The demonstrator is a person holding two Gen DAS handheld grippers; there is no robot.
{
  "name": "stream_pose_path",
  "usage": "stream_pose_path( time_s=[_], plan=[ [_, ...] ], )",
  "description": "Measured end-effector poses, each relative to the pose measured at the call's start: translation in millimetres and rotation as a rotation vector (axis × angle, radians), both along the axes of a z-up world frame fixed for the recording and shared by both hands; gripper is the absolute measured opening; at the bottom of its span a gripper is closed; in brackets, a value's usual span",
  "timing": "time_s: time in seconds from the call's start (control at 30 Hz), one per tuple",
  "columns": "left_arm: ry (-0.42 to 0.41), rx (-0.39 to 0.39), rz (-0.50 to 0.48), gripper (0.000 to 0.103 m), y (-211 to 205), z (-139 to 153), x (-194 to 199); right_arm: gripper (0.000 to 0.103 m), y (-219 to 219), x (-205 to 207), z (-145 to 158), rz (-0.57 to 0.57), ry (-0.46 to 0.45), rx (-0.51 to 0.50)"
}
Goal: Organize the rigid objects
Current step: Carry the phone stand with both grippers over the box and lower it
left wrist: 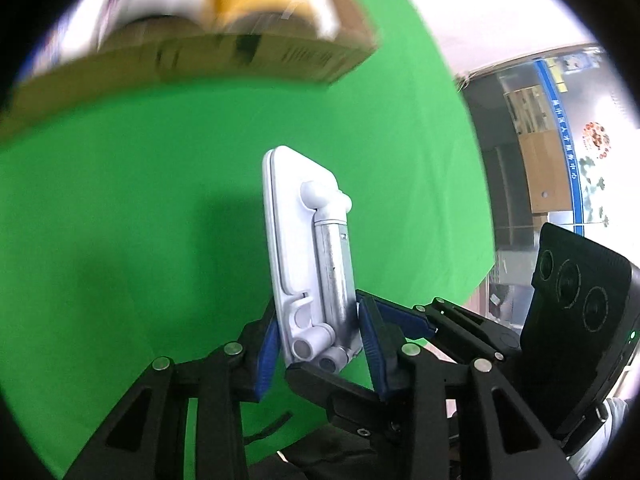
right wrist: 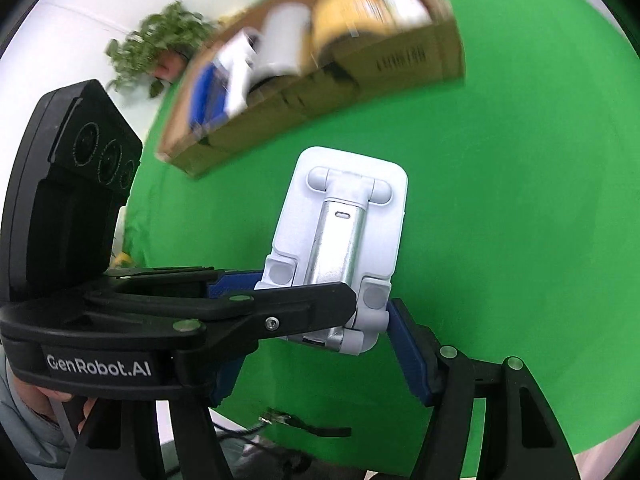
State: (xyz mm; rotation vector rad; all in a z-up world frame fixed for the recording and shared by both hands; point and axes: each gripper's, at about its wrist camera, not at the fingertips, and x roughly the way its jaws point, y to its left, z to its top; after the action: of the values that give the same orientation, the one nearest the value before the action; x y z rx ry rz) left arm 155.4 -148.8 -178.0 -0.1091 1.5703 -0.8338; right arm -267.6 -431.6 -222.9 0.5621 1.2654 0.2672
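A white folding phone stand with a silver arm (left wrist: pixel 308 248) is held in the air above the green cloth (left wrist: pixel 120 220). My left gripper (left wrist: pixel 318 340) is shut on its lower end, blue pads against both sides. In the right wrist view the same stand (right wrist: pixel 344 232) shows flat-on. The left gripper's black finger (right wrist: pixel 240 312) crosses in front of it from the left. My right gripper (right wrist: pixel 320 360) has its jaws spread around the stand's bottom; its right blue pad (right wrist: pixel 412 352) stands just off the stand's lower edge.
An open cardboard box (right wrist: pixel 400 64) lies on the green cloth beyond the stand, blurred, holding a yellow roll (right wrist: pixel 344 16), white items and a blue item. It also shows in the left wrist view (left wrist: pixel 240 56). A potted plant (right wrist: pixel 160 44) stands behind it.
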Motion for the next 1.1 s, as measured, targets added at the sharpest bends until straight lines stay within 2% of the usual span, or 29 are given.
stream_pose_path(
  time_s=[0.2, 0.3, 0.37, 0.43, 0.63, 0.83, 1.1],
  plan=[
    [-0.206, -0.093, 0.068, 0.036, -9.9, 95.6, 8.8, 0.064, -12.3, 16.4, 99.2, 0.037, -0.195, -0.062],
    [-0.288, -0.142, 0.104, 0.036, 2.3, 135.8, 19.8, 0.064, -16.9, 21.1, 145.2, 0.049, -0.284, -0.083],
    [-0.335, -0.156, 0.114, 0.035, -9.0, 152.1, 18.5, 0.064, -20.9, 20.8, 174.4, 0.064, -0.343, -0.1],
    [-0.377, -0.167, 0.126, 0.035, -1.4, 171.4, 14.4, 0.064, -22.5, 24.7, 196.0, 0.078, -0.378, -0.117],
    [-0.452, -0.183, 0.181, 0.035, 14.2, 201.4, 3.7, 0.064, -12.6, 33.1, 247.1, 0.13, -0.446, -0.129],
    [-0.495, -0.194, 0.234, 0.035, 37.7, 214.5, -1.2, 0.064, 11.6, 31.8, 288.8, 0.194, -0.494, -0.139],
    [-0.507, -0.21, 0.249, 0.035, 59.1, 224.6, 25.1, 0.064, 43.8, 57.6, 304.0, 0.227, -0.507, -0.16]
  ],
)
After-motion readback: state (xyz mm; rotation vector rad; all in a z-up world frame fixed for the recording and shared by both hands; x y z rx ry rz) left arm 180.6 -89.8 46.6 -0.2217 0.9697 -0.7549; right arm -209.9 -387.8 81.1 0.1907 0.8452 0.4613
